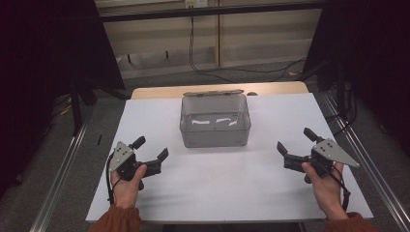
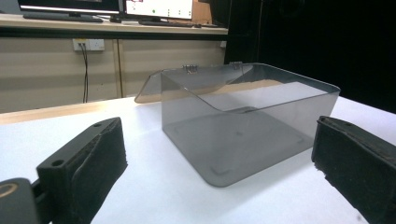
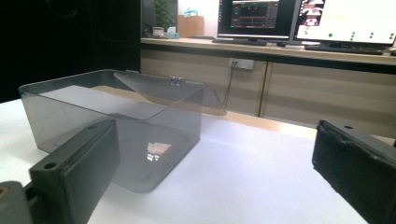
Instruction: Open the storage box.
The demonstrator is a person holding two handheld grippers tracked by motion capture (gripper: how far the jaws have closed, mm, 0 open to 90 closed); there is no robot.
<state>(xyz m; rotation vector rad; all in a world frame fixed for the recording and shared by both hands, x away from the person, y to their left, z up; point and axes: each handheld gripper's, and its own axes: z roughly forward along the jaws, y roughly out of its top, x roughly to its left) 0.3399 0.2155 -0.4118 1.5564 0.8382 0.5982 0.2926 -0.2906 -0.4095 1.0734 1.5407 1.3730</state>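
White desk [image 1: 145, 111] ahead; my box [image 1: 215, 126] sits at twelve o'clock, its lid [image 1: 212, 93] flung back. Left gripper [image 1: 151, 153] at eight and right gripper [image 1: 294, 144] at four both gape wide, empty. I'd approach level and nip the lid's edge squarely.

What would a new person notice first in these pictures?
First, the clear grey box standing empty in the middle of the white table, its hinged lid folded back behind it. Next, the left gripper and right gripper, each held in a hand at the near corners, jaws open and pointing towards the box.
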